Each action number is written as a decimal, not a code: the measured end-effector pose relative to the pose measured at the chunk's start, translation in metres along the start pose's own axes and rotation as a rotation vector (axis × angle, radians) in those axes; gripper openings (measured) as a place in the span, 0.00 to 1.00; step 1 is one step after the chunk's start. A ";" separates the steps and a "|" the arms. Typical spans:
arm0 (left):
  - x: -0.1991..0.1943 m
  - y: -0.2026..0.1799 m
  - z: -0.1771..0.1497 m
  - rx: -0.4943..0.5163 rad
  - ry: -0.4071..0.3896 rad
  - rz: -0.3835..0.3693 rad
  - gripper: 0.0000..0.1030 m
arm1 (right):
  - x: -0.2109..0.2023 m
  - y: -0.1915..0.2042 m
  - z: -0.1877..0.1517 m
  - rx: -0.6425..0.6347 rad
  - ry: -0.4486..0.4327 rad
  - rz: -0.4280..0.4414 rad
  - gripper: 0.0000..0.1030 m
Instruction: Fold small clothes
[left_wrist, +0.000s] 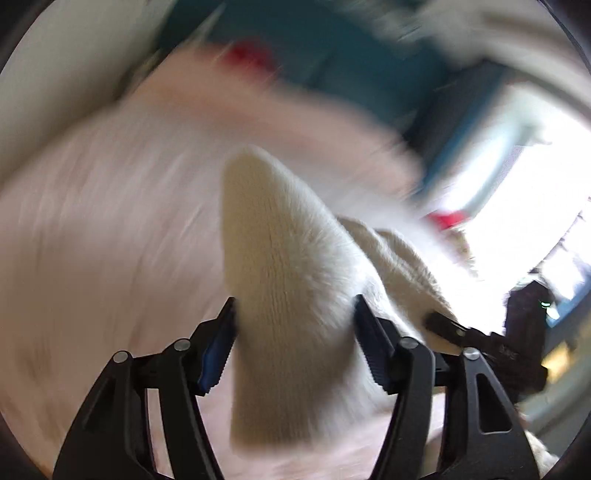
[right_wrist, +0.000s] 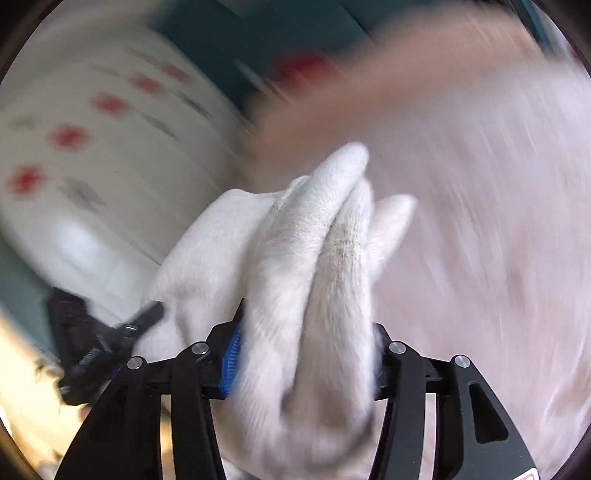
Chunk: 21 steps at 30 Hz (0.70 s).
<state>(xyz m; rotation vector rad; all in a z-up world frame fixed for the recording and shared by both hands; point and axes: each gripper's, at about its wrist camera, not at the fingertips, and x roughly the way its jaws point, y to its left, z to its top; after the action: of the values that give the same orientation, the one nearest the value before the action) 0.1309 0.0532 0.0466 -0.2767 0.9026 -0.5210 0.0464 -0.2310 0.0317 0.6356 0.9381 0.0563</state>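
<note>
In the left wrist view a white fuzzy knitted garment (left_wrist: 280, 236) rises in a tall fold between the pads of my left gripper (left_wrist: 295, 299), which is shut on it. The cloth runs off to the right, where the other gripper's fingertip (left_wrist: 443, 326) meets it. The right wrist view shows the same white garment (right_wrist: 317, 236) bunched in several thick folds that fill the gap of my right gripper (right_wrist: 308, 317), shut on it. The left gripper's finger (right_wrist: 146, 315) pokes into the cloth at the left. The garment hangs lifted above a pink sheet (left_wrist: 92, 221).
Everything behind is smeared by motion blur. The pink sheet (right_wrist: 498, 221) spreads under both grippers. A white pillow with red spots (right_wrist: 92, 129) lies at the left. A teal wall (left_wrist: 332, 55) and a bright window (left_wrist: 517, 184) stand beyond.
</note>
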 end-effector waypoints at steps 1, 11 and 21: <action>0.019 0.014 -0.014 -0.025 0.057 0.061 0.47 | 0.003 -0.019 -0.012 0.043 0.003 -0.009 0.36; -0.018 0.002 -0.011 -0.057 -0.017 0.039 0.58 | -0.050 0.039 0.009 -0.116 -0.116 0.042 0.37; 0.034 -0.008 -0.051 0.067 0.135 0.234 0.56 | -0.026 0.064 -0.012 -0.248 -0.034 -0.141 0.16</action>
<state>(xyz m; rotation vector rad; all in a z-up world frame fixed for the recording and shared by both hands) 0.1049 0.0276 -0.0026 -0.0738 1.0310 -0.3554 0.0354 -0.1812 0.0792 0.3396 0.9237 0.0350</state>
